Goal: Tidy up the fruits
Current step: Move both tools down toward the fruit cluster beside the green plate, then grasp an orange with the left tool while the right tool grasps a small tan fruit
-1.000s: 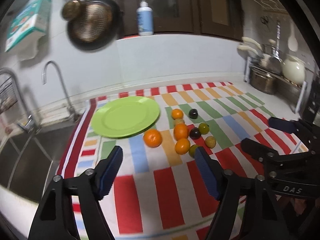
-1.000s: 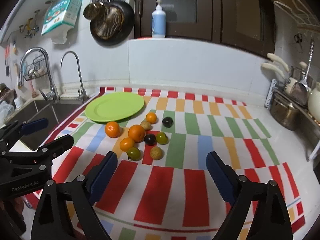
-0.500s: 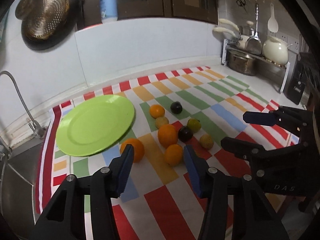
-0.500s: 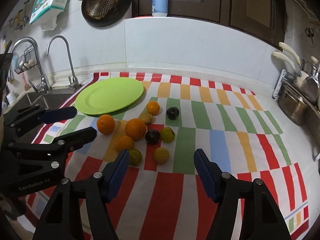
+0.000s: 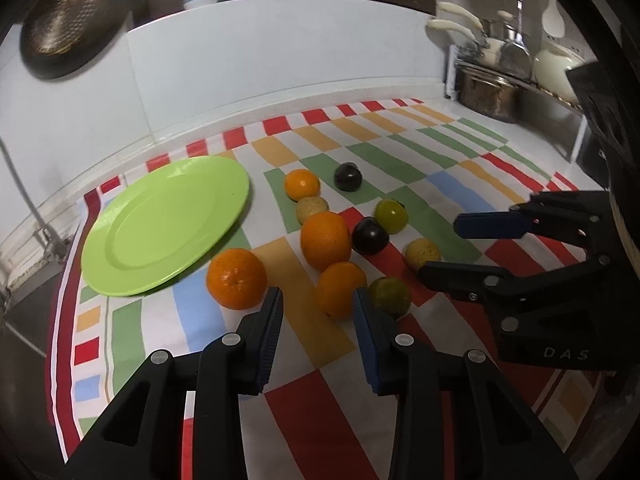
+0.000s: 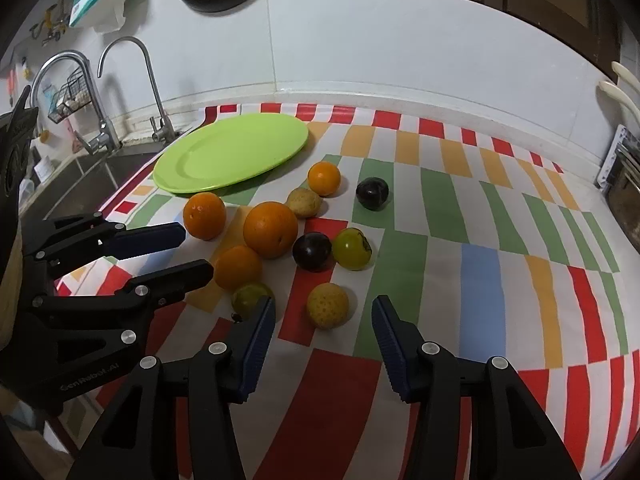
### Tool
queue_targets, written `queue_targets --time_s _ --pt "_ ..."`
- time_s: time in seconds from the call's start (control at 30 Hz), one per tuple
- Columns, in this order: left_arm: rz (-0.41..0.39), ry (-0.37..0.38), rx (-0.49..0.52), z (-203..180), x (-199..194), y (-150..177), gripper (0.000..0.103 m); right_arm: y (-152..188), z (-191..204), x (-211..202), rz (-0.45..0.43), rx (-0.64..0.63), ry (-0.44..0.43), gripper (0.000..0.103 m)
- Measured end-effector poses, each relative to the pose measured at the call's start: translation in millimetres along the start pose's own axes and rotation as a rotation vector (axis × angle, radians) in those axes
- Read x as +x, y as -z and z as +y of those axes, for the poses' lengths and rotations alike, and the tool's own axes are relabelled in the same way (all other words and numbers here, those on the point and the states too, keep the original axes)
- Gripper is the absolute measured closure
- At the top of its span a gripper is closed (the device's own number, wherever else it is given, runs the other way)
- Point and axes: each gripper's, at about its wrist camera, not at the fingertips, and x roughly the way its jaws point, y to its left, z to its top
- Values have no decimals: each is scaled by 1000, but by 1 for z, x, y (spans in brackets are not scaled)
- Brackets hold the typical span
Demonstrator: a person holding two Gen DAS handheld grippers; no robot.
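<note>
Several fruits lie on a striped cloth: oranges point(image 5: 325, 240) point(image 6: 270, 229), two dark plums point(image 5: 348, 176) point(image 6: 311, 251), green fruits point(image 6: 351, 249) and yellow-brown fruits point(image 6: 327, 305). An empty green plate point(image 5: 168, 220) point(image 6: 232, 158) lies to their left. My left gripper point(image 5: 318, 300) is open, just in front of a small orange point(image 5: 341, 289) and right of another orange point(image 5: 236, 278). My right gripper point(image 6: 323, 310) is open, its fingers either side of the near yellow-brown fruit. Each gripper also shows in the other's view, the left point(image 6: 192, 250) and the right point(image 5: 444, 246).
A sink point(image 6: 80, 176) with taps point(image 6: 132, 80) lies left of the cloth. A rack with pots point(image 5: 488, 92) and utensils stands at the right. The white backsplash wall point(image 6: 400, 52) runs behind. A pan and colander point(image 5: 68, 16) hang on the wall.
Both grippers have moved forward and down toward the fruit cluster. The left gripper's jaws have narrowed compared with a second ago. No fruit has moved.
</note>
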Motion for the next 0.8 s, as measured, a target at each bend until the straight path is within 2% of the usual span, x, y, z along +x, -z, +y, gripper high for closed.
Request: queue_targets --time_s 0.23,0.33,0.47,0.8 --pt "23 30 42 -1 12 -1 72 1 -2 5 20 11 -9 52" --pt "22 39 45 -2 13 -2 72 1 -3 9 34 14 -14 57" --pt "24 57 46 -3 18 -4 72 2 -4 14 43 21 -19 58" --pt "48 75 -26 0 28 -7 75 1 -10 21 57 35 -44 65"
